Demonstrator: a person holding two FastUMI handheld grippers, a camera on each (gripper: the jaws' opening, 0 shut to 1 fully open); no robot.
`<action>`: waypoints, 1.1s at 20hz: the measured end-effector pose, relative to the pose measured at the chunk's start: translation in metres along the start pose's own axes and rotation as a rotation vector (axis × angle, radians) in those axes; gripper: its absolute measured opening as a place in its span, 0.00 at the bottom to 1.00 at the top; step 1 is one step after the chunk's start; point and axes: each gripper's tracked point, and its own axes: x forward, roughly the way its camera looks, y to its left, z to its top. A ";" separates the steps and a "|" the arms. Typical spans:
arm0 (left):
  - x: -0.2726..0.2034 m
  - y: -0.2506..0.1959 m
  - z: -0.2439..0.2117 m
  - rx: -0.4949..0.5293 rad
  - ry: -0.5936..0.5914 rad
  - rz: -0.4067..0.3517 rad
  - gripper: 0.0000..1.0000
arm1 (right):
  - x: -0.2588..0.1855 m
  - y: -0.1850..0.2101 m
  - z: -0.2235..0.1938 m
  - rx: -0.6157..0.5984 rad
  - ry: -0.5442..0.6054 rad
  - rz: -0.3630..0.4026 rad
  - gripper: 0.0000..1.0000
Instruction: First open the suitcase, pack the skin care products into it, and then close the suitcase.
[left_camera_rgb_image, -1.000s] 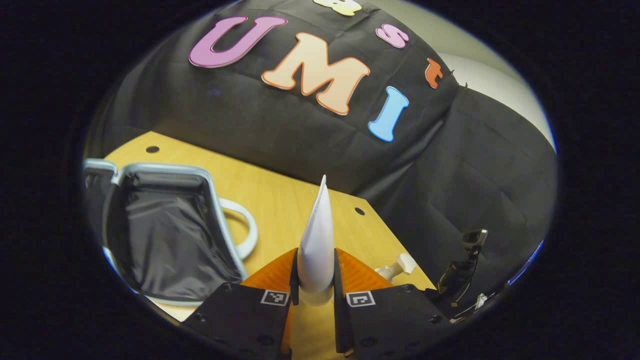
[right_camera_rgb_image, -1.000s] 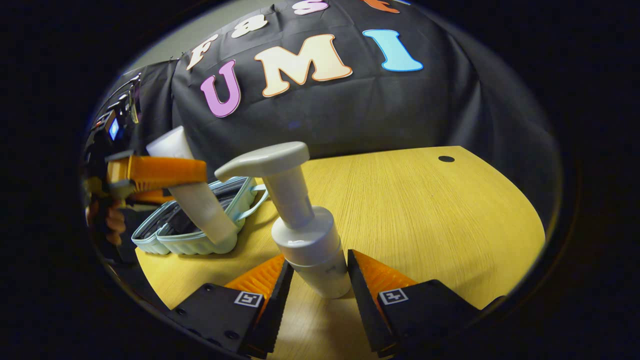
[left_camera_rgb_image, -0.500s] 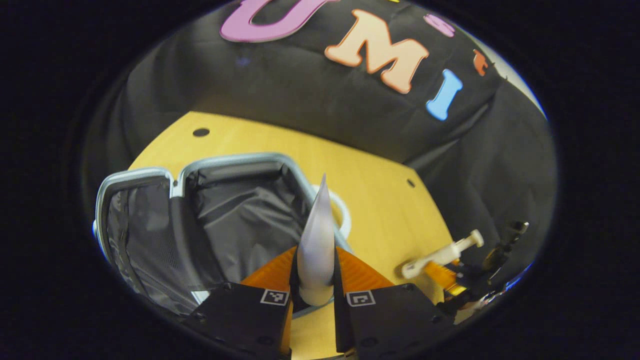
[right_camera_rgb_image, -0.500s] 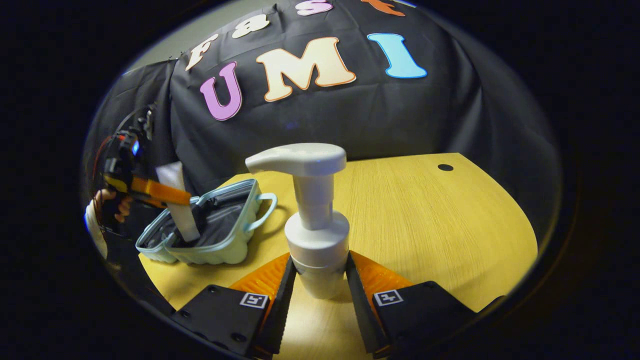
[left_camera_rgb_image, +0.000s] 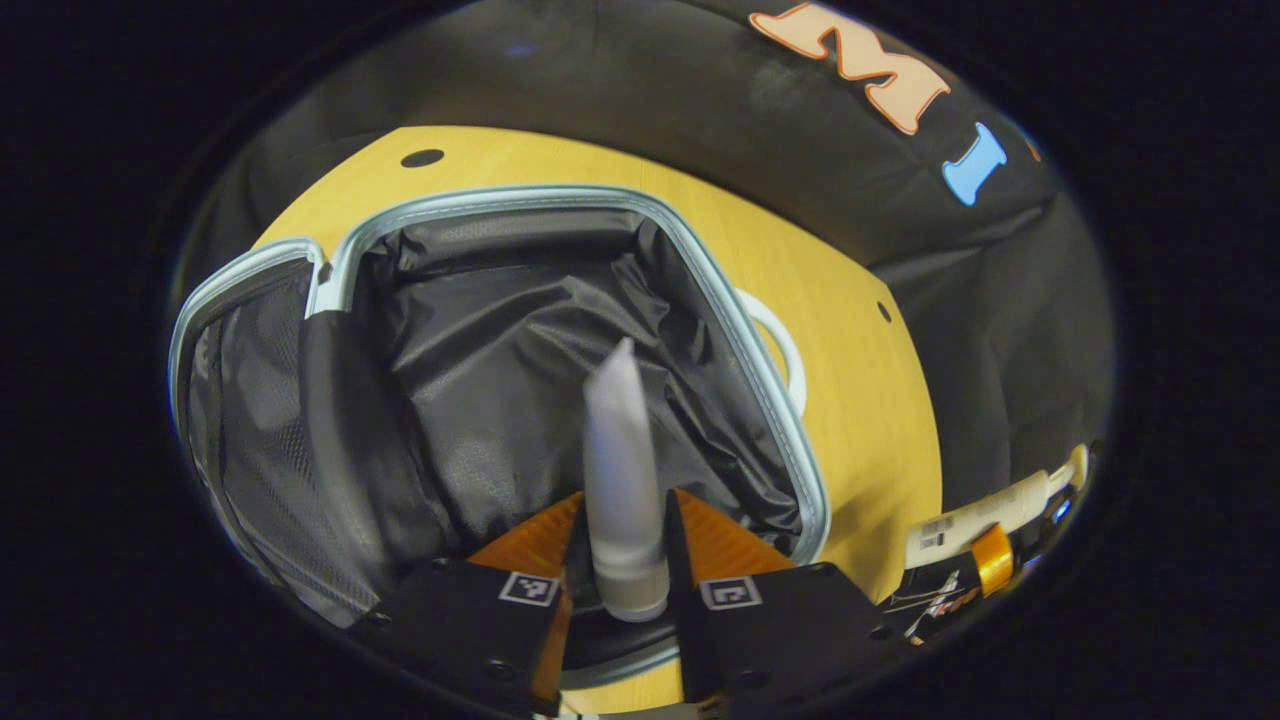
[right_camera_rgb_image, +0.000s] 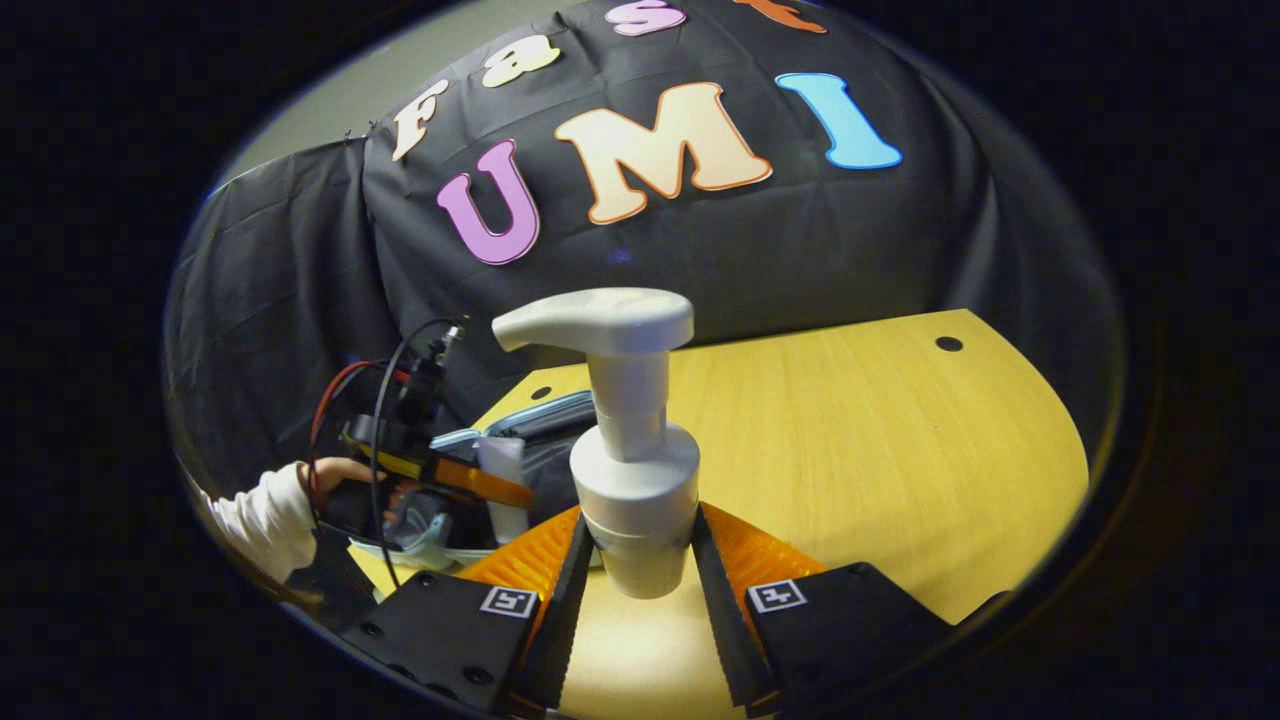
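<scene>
Lying wide open on the wooden table (left_camera_rgb_image: 860, 330), the suitcase (left_camera_rgb_image: 560, 200) shows its black lining, and the white tube (left_camera_rgb_image: 620, 470) points down into it, clamped between the left gripper's (left_camera_rgb_image: 625, 560) orange fingers. From the right gripper view, a sleeved hand (right_camera_rgb_image: 300, 490) grips that tool low beside the case. Right gripper (right_camera_rgb_image: 635, 570) is squeezed on the pump bottle (right_camera_rgb_image: 630, 450), upright above the table.
</scene>
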 end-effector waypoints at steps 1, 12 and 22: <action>0.002 0.003 0.002 -0.007 0.002 0.004 0.60 | 0.006 0.012 0.001 0.003 0.009 0.016 0.61; -0.098 0.020 0.056 -0.095 -0.284 -0.065 0.91 | 0.092 0.099 -0.002 -0.079 0.156 0.124 0.62; -0.231 0.142 0.038 -0.326 -0.508 0.089 0.91 | 0.159 0.093 -0.078 -0.097 0.408 0.041 0.59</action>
